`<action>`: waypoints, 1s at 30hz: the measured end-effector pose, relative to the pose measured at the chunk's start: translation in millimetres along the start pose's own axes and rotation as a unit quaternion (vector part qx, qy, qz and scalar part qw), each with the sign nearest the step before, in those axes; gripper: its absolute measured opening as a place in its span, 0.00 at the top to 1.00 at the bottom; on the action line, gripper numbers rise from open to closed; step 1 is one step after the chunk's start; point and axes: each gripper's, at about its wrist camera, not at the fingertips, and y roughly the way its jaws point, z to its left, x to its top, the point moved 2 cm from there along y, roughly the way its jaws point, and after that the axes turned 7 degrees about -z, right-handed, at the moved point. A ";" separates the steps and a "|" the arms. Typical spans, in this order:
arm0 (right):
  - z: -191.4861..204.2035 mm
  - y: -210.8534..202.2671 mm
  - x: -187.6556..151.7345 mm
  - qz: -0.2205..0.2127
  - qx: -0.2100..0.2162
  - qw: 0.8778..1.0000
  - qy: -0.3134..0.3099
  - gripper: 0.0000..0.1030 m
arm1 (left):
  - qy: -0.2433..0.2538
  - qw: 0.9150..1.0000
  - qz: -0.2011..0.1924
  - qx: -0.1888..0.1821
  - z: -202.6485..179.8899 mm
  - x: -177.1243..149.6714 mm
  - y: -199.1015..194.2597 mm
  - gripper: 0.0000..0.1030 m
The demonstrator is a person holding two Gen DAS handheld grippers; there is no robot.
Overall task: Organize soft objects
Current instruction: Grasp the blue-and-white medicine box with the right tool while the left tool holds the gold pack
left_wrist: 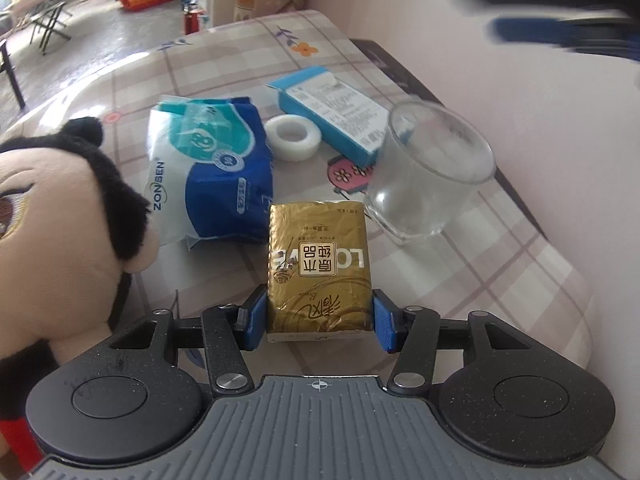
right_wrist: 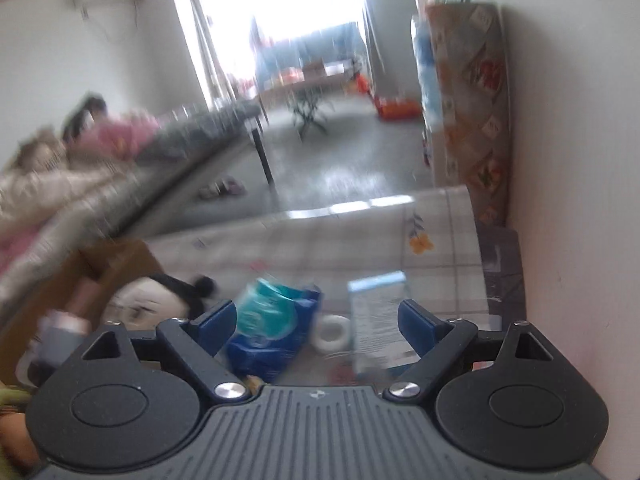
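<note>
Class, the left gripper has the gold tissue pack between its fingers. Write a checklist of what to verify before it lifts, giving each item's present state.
1. Left gripper pads against both sides of the gold tissue pack: ok.
2. Pack centred between the fingers: ok.
3. Glass cup apart from the pack: cannot tell, its base sits right at the pack's far corner.
4. Blue tissue bag off the pack: cannot tell, edges look very close.
5. Right gripper empty and open: ok.

Glossy gold foil wraps the tissue pack [left_wrist: 319, 268]; the blue-and-white tissue bag [left_wrist: 212, 172] is shiny, crinkled plastic film. The plush doll [left_wrist: 60, 208] has fuzzy black hair. The cup [left_wrist: 428, 176] is clear glass. The table [left_wrist: 500, 280] wears smooth printed cloth.
</note>
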 end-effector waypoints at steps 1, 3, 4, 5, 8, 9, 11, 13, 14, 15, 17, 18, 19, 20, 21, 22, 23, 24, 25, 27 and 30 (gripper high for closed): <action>-7.1 19.9 3.3 0.029 -0.007 1.000 -0.004 0.12 | -0.006 1.000 -0.004 0.001 1.4 0.6 -1.2 0.50; -19.0 52.6 0.9 0.078 -0.015 0.997 -0.003 0.13 | -0.015 1.000 -0.009 0.004 5.2 2.2 -2.1 0.50; -24.5 65.9 -2.0 0.098 -0.019 0.995 -0.003 0.13 | -0.019 1.000 -0.009 0.002 7.0 2.6 -2.6 0.50; -28.8 80.4 -4.0 0.117 -0.019 0.993 -0.002 0.13 | -0.023 1.000 -0.009 -0.001 8.9 2.8 -2.3 0.50; -32.7 107.7 -11.7 0.164 -0.024 0.986 -0.012 0.13 | -0.027 1.000 -0.009 -0.006 10.8 2.6 -1.2 0.50; -32.8 114.9 -13.8 0.176 -0.031 0.984 -0.020 0.13 | -0.027 1.000 -0.010 -0.007 10.8 2.6 -1.2 0.50; -32.3 126.6 -18.5 0.201 -0.036 0.978 -0.037 0.13 | -0.028 1.000 -0.011 -0.008 11.0 2.3 -0.8 0.50; -30.4 135.9 -20.1 0.217 -0.039 0.974 -0.051 0.13 | -0.024 1.000 -0.010 -0.007 10.7 1.4 -0.1 0.50; -28.9 139.3 -21.6 0.224 -0.040 0.972 -0.059 0.13 | -0.024 1.000 -0.009 -0.008 10.6 1.1 0.7 0.50; -28.2 143.7 -21.6 0.231 -0.043 0.970 -0.067 0.13 | -0.024 1.000 -0.008 -0.009 10.6 0.8 1.7 0.50; -27.7 150.5 -24.0 0.245 -0.050 0.965 -0.076 0.13 | -0.025 1.000 -0.007 -0.010 10.7 0.4 2.6 0.50; -28.1 152.8 -24.5 0.251 -0.053 0.963 -0.079 0.13 | -0.026 1.000 -0.007 -0.012 10.9 0.6 2.6 0.50; -28.0 155.4 -26.0 0.255 -0.056 0.962 -0.083 0.13 | -0.027 1.000 -0.007 -0.013 11.2 0.8 2.5 0.50; -27.7 158.8 -26.6 0.261 -0.058 0.960 -0.086 0.13 | -0.028 0.999 -0.008 -0.013 11.6 0.9 1.9 0.50; -27.8 161.3 -27.9 0.264 -0.059 0.959 -0.087 0.13 | -0.030 0.999 -0.008 -0.015 12.1 1.1 1.5 0.50; -28.1 163.1 -27.9 0.264 -0.058 0.959 -0.085 0.13 | -0.031 0.999 -0.008 -0.016 12.5 1.1 1.5 0.50; -28.4 164.2 -27.0 0.265 -0.055 0.959 -0.083 0.14 | -0.031 0.999 -0.008 -0.016 12.7 1.2 1.5 0.50; -28.7 165.5 -26.4 0.265 -0.054 0.959 -0.082 0.15 | -0.032 0.999 -0.008 -0.017 12.9 1.2 1.7 0.50; -29.4 166.0 -26.0 0.265 -0.052 0.959 -0.079 0.15 | -0.032 0.999 -0.008 -0.017 13.0 1.2 1.6 0.50; -31.6 165.3 -25.7 0.267 -0.045 0.960 -0.065 0.24 | -0.034 0.999 -0.008 -0.017 13.1 1.4 1.5 0.49; -32.5 162.2 -25.5 0.259 -0.051 0.962 -0.068 0.28 | -0.040 0.999 -0.009 -0.018 13.8 1.9 1.1 0.49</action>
